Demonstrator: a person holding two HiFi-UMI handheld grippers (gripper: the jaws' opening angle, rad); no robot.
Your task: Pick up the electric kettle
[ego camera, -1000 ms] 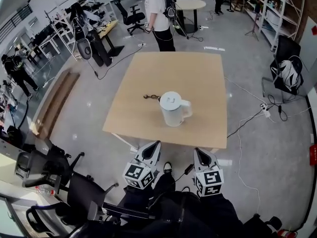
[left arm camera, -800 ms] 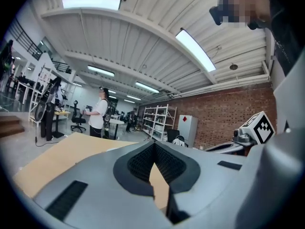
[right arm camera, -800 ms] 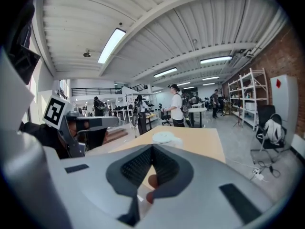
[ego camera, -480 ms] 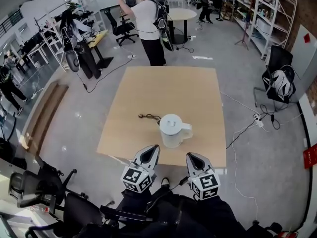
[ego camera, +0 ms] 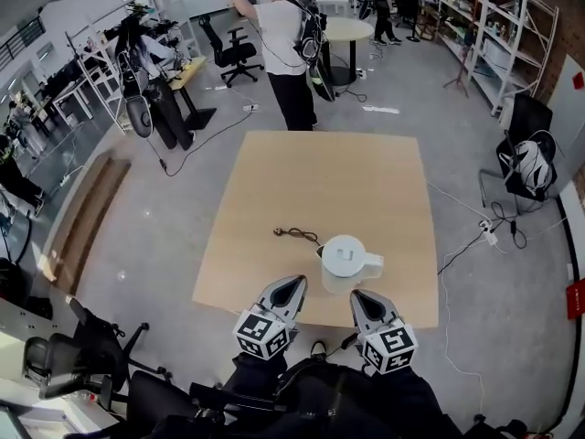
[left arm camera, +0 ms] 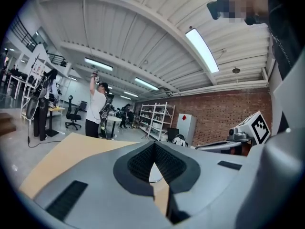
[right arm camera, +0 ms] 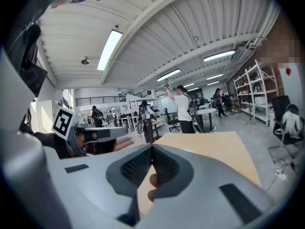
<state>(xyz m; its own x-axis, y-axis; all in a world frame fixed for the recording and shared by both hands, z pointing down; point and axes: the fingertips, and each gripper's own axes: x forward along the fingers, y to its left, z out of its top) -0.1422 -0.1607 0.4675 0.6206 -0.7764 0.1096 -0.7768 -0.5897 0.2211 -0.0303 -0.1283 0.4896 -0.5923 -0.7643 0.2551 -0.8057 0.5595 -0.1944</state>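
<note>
Both tongs had their jaws closed together at the tips, with nothing clamped between them. The left gripper (ego camera: 296, 281) and the right gripper (ego camera: 357, 294) hung side by side over the near edge of the table (ego camera: 338, 172), pointing across it. The white electric kettle (ego camera: 345, 262) stood upright just beyond and between their tips, touched by neither, its handle turned to the right. In the left gripper view a sliver of it showed behind the closed jaws. A dark cord (ego camera: 297, 235) lay on the bare light-wood top just left of the kettle. Past the far edge stood a person (ego camera: 291, 48) with arms raised, on a grey workshop floor with an office chair (ego camera: 228, 48), a round table (ego camera: 352, 27) and shelving (ego camera: 498, 26).
</note>
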